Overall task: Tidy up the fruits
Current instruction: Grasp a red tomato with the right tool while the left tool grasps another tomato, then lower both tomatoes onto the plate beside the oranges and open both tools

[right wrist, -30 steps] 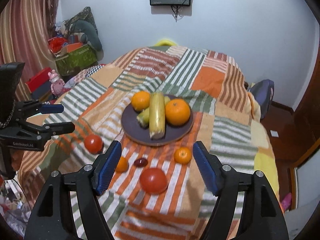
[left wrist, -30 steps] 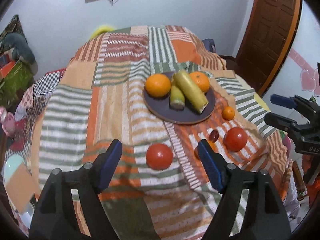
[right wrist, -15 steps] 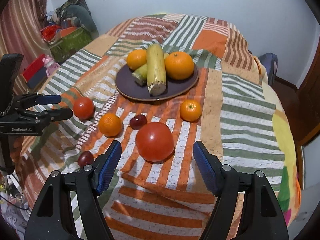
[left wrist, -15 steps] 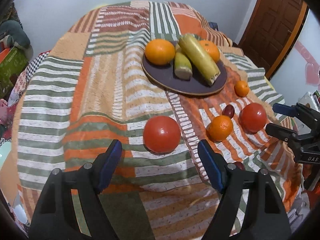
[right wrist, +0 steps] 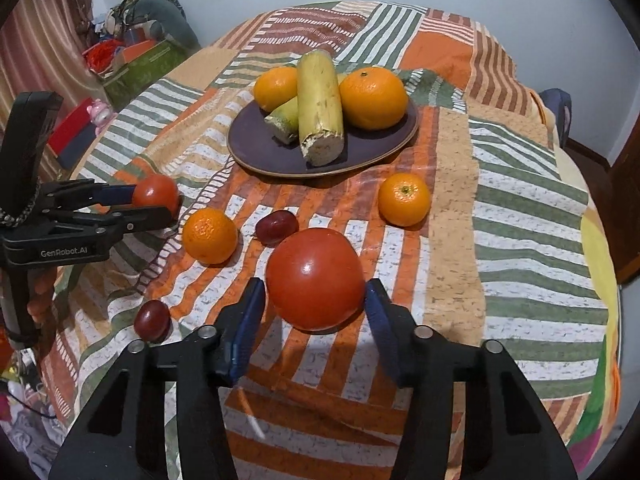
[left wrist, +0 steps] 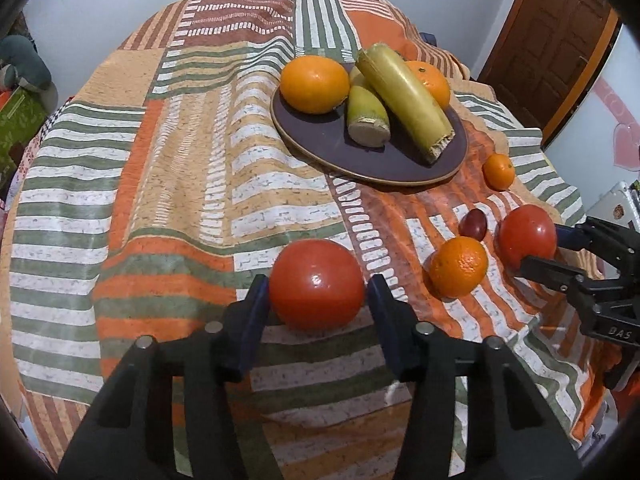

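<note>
Each gripper, left (left wrist: 316, 300) and right (right wrist: 314, 300), has its fingers touching a tomato (left wrist: 316, 283), both tomatoes below the plate (left wrist: 320, 140).

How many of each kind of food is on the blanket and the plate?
Red tomatoes: 2
Big oranges on the plate: 2
Small oranges: 2
Dark red grapes: 2
Yellow-green stalk pieces: 2
Total: 10

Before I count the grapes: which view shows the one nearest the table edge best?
The right wrist view: that dark red grape lies in full sight beside the right hand-held gripper. The left wrist view does not show it, only the other grape.
</note>
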`<act>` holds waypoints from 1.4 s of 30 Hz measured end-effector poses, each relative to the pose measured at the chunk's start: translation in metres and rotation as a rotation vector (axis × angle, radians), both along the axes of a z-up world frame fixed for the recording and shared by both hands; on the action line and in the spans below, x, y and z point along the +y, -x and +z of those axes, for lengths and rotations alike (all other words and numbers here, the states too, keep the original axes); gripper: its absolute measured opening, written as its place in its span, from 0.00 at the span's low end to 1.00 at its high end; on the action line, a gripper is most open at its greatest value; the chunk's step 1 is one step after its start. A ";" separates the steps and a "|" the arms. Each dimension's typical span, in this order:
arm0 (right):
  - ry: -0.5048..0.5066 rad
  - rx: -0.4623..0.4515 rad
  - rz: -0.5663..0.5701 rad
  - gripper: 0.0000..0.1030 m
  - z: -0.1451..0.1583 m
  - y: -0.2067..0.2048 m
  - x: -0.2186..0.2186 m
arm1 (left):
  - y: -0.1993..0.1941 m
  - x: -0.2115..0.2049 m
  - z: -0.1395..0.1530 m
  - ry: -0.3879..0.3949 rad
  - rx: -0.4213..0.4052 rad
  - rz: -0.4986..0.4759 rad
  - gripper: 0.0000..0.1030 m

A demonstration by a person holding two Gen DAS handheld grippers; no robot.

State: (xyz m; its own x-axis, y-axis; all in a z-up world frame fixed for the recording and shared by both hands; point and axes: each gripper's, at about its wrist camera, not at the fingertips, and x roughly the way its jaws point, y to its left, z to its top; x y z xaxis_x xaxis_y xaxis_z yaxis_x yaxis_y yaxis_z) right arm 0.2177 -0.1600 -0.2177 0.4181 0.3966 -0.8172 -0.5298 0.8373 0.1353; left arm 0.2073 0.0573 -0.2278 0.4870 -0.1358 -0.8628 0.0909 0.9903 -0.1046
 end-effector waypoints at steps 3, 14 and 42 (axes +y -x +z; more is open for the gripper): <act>-0.013 0.003 0.000 0.45 0.001 0.000 -0.002 | 0.000 0.001 0.000 0.006 0.000 0.000 0.45; -0.042 -0.048 -0.016 0.45 0.022 -0.006 -0.007 | -0.001 0.006 0.024 0.024 -0.045 0.010 0.45; -0.043 -0.096 -0.038 0.45 0.025 -0.088 0.010 | -0.096 -0.004 0.031 0.003 -0.077 0.016 0.45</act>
